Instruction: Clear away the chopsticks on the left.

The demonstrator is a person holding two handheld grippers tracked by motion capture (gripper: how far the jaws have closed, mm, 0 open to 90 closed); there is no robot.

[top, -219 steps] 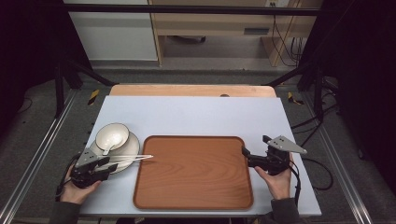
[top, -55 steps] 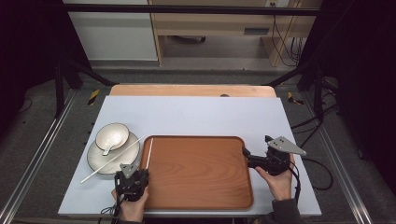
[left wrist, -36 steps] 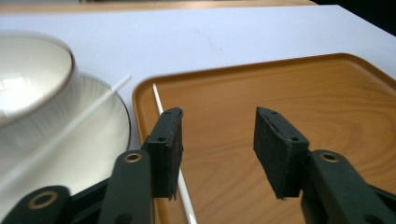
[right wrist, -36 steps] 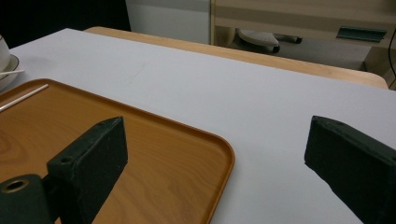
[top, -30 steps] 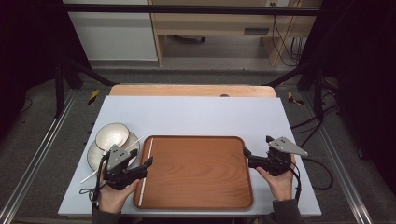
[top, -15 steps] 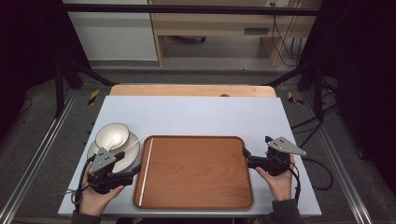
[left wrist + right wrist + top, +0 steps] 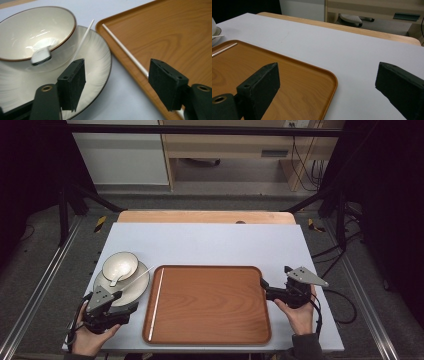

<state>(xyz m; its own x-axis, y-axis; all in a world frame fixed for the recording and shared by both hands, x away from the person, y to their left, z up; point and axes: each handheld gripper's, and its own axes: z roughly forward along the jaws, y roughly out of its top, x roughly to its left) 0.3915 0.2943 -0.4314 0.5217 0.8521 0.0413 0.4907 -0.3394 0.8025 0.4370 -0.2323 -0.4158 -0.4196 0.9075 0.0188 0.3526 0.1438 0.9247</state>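
Note:
A brown wooden tray (image 7: 215, 310) lies in the middle of the table, with one white chopstick (image 7: 154, 306) along its left inner edge. Left of it a cream plate (image 7: 136, 289) carries a bowl (image 7: 120, 264) with a spoon (image 7: 41, 55) in it, and a second chopstick (image 7: 134, 278) rests on the plate. My left gripper (image 7: 124, 304) is open at the plate's front rim; its jaws straddle the plate's right rim (image 7: 105, 62) and the tray's left edge (image 7: 140, 75). My right gripper (image 7: 264, 287) is open at the tray's right rim, holding nothing.
The pale table top (image 7: 215, 242) runs wide and bare behind the tray, with a wooden strip (image 7: 205, 216) at its far edge. Dark frame posts stand at both sides. A cable (image 7: 340, 300) trails off the right gripper.
The left gripper, which held chopsticks by the plate at first, went to the tray's front-left corner and then back left to the plate's front. One chopstick now lies in the tray. The right gripper stayed.

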